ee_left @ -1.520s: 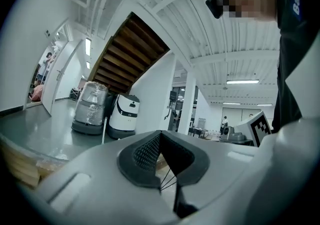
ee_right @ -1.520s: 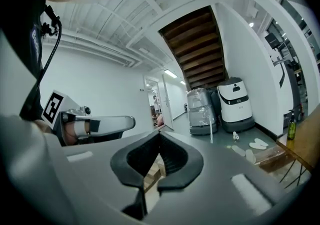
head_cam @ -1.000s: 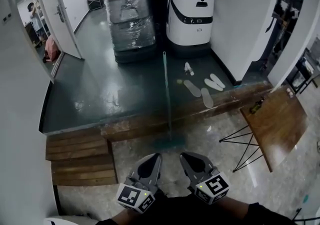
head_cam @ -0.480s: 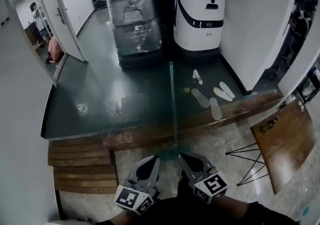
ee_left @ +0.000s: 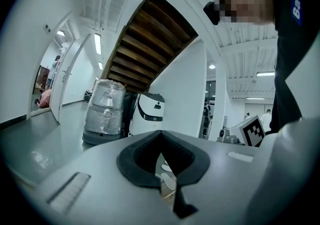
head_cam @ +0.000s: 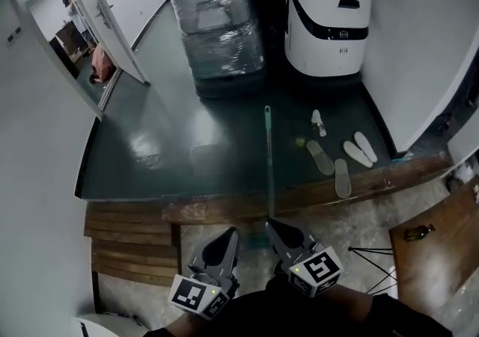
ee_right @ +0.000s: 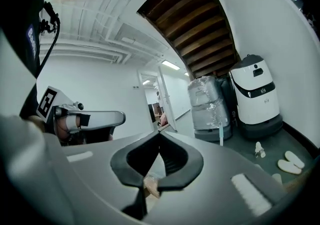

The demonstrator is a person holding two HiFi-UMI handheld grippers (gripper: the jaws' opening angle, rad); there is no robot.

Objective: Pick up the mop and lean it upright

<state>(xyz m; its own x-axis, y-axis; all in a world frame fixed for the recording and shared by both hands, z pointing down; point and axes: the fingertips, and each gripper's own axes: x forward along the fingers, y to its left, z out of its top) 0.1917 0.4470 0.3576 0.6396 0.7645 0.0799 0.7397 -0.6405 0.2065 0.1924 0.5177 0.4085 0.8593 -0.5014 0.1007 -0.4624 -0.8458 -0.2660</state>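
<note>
Mop (head_cam: 268,163) lies flat on the dark floor (head_cam: 187,148), its thin handle running straight away from me toward the white service robot (head_cam: 328,17) and the film-wrapped machine (head_cam: 217,21), its near end crossing the wooden edge (head_cam: 217,207) just ahead of my right gripper (head_cam: 278,229); both tools are empty, the right with its jaws pressed together on nothing, and the left gripper (head_cam: 224,242) likewise closed with only air at its tips; I judge this to be the approach, so I want both sets of jaws spread wide before I drop to the handle, not after; I would take the shaft low with the right, near the head, and further up with the left, squaring each jaw across the pole so it cannot roll out; then I raise the far end in an arc clear of the insoles (head_cam: 343,177) and small bottle (head_cam: 319,123) beside it, and rest it against a wall; the mop head is mostly hidden behind the right gripper, only a teal patch (head_cam: 257,239) showing, so I cannot tell its shape; the left gripper view shows no mop at all; the right gripper view catches only the handle's far tip (ee_right: 220,133)
</note>
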